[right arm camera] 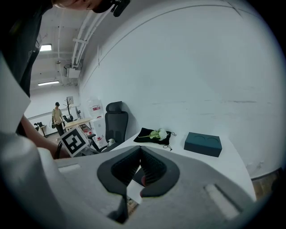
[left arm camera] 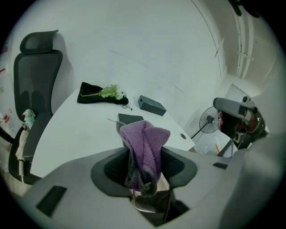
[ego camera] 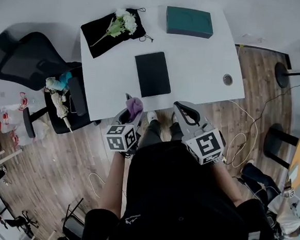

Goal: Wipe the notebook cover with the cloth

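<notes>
1. The person stands at the near edge of the white table, with both grippers held about at that edge.
2. The left gripper is pinching a purple cloth. The fabric is bunched between the jaws and sticks up above them.
3. The right gripper has its jaws pressed together, and I can see nothing caught between them.
4. The notebook lies flat on the table with its dark cover up, toward the front edge. It sits just beyond the cloth and apart from it.
5. Farther back there is a teal box, and white flowers lie on a black pouch. A black chair stands at the left end of the table.
6. By my reading the task is at its very start. The cloth is in hand, so the pick-up is done, but it is not touching the cover and no wiping shows.
7. What's left is to bring the cloth down onto the cover and stroke across it. The free right gripper could steady the notebook.
</notes>
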A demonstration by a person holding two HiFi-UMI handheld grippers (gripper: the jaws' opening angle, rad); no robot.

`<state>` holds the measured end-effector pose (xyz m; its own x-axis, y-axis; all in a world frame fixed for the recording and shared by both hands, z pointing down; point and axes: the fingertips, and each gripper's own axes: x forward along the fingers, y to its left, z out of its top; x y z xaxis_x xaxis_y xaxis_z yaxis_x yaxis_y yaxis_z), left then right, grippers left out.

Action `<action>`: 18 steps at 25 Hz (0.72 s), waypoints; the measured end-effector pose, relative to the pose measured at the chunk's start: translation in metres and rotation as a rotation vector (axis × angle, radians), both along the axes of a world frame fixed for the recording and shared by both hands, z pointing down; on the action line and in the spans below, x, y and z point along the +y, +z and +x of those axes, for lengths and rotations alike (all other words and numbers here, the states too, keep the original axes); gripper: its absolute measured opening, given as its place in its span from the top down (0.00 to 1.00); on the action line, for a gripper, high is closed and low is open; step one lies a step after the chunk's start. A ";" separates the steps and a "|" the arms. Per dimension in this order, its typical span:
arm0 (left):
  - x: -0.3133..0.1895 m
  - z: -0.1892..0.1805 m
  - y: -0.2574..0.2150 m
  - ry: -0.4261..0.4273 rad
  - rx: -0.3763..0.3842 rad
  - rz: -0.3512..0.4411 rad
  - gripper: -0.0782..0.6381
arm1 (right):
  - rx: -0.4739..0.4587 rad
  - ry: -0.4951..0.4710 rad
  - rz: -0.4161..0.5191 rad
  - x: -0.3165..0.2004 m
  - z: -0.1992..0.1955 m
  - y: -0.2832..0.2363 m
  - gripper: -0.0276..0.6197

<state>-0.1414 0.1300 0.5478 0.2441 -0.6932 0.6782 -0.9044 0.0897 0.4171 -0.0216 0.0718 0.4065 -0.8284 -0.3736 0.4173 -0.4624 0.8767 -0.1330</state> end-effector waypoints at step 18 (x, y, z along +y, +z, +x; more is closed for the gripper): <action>0.010 0.110 -0.053 0.010 -0.138 0.072 0.63 | 0.023 -0.127 -0.072 0.001 0.064 0.033 0.95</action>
